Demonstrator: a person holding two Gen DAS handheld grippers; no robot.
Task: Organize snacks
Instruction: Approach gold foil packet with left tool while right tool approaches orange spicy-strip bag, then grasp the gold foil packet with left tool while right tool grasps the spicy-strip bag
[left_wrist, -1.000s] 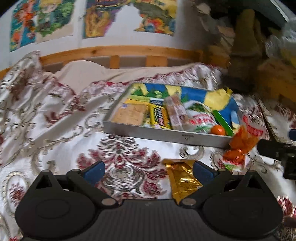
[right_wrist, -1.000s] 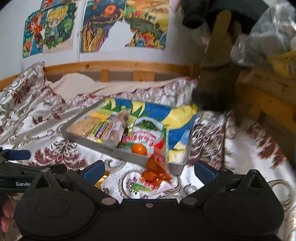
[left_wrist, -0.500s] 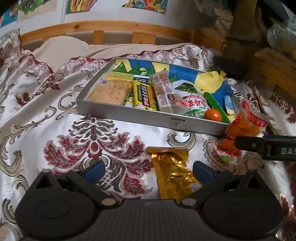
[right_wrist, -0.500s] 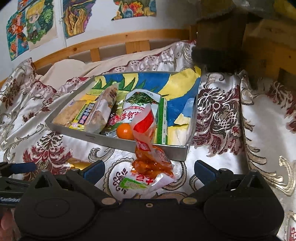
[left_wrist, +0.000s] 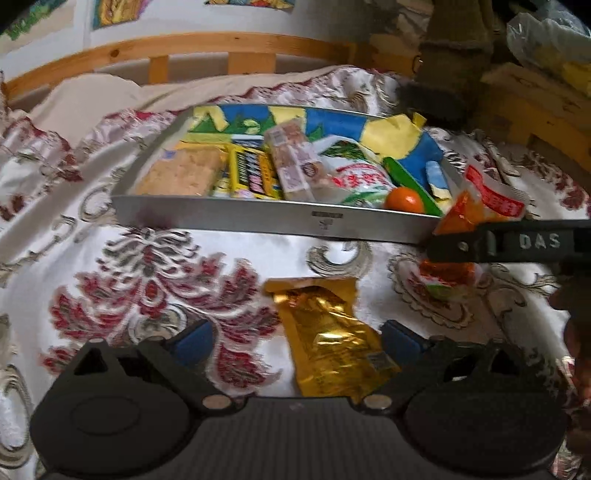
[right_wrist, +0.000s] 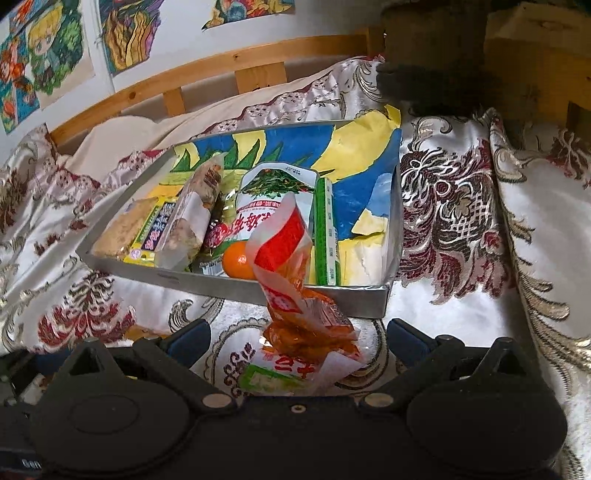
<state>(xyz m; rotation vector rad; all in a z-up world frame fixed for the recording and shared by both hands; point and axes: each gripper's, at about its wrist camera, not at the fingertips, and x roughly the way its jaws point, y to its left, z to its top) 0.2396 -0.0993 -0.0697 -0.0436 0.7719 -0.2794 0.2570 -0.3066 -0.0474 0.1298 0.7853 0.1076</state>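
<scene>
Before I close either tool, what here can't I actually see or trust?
- Gold packet: near end hidden under the left tool body, left wrist view.
- Orange packet: bottom cut off by the right tool, right wrist view.
- Tray labels: blurred, unreadable.

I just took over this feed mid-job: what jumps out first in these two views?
A grey tray crammed with snack packs and a small orange sits on the patterned bedspread. Two packs lie outside it: a gold foil packet between the open fingers of the left hand-held gripper, and an orange-red pouch leaning on the tray's near wall, ahead of the open right hand-held gripper.
</scene>
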